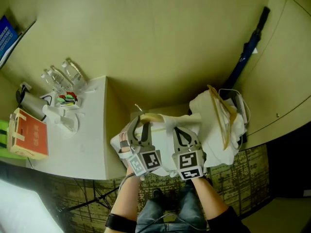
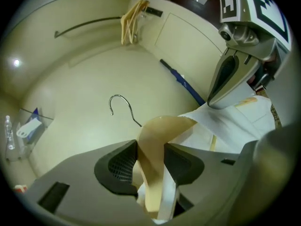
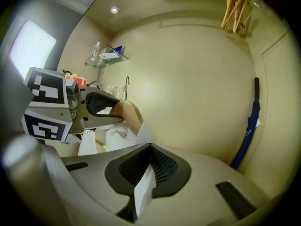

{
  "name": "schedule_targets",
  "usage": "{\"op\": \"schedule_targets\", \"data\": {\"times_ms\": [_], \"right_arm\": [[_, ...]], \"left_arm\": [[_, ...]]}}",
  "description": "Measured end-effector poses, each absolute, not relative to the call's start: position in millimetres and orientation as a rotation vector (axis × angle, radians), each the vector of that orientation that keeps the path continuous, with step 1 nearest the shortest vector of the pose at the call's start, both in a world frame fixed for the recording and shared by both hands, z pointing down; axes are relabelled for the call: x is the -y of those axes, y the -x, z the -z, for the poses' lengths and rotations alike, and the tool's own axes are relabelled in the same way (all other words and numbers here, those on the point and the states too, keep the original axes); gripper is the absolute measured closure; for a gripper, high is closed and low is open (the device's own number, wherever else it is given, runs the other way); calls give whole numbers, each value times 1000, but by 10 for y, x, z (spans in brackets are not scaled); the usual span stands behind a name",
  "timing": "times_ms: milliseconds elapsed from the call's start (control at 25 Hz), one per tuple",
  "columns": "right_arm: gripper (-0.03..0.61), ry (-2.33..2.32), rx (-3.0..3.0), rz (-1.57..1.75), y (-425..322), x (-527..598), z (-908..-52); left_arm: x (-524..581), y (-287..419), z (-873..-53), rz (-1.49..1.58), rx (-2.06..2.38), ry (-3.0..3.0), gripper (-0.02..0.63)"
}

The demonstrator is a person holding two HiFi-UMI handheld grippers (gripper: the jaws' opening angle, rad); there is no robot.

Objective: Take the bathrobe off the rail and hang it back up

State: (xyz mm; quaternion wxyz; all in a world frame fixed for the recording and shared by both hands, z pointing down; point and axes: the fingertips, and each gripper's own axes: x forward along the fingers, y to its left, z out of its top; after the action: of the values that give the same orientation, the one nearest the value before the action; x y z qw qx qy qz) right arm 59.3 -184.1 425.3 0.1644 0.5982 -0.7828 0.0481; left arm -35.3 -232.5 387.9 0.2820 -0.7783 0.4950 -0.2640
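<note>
A person holds two grippers side by side, both gripping a white bathrobe [image 1: 167, 123] that is off the rail [image 2: 89, 23] and bunched low in front of them. The left gripper [image 2: 150, 161] has its jaws clamped on the robe's wooden hanger [image 2: 157, 135], whose metal hook [image 2: 120, 102] points up. The right gripper [image 3: 149, 166] has its jaws closed, pinching a fold of white robe fabric. Spare wooden hangers [image 2: 130, 22] hang on the rail high above.
</note>
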Motion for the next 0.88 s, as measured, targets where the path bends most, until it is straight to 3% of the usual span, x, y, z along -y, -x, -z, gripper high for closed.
{"op": "schedule_targets", "data": {"times_ms": [480,880], "right_arm": [[557,-1910,2245,282,-836,1722,-1996],[557,-1987,2187,647,-980,1618,-302]], "left_arm": [[2203,78,-1368,360,-1270,1911,431],[2113,-113,208,143,-1215,1838,431]]}}
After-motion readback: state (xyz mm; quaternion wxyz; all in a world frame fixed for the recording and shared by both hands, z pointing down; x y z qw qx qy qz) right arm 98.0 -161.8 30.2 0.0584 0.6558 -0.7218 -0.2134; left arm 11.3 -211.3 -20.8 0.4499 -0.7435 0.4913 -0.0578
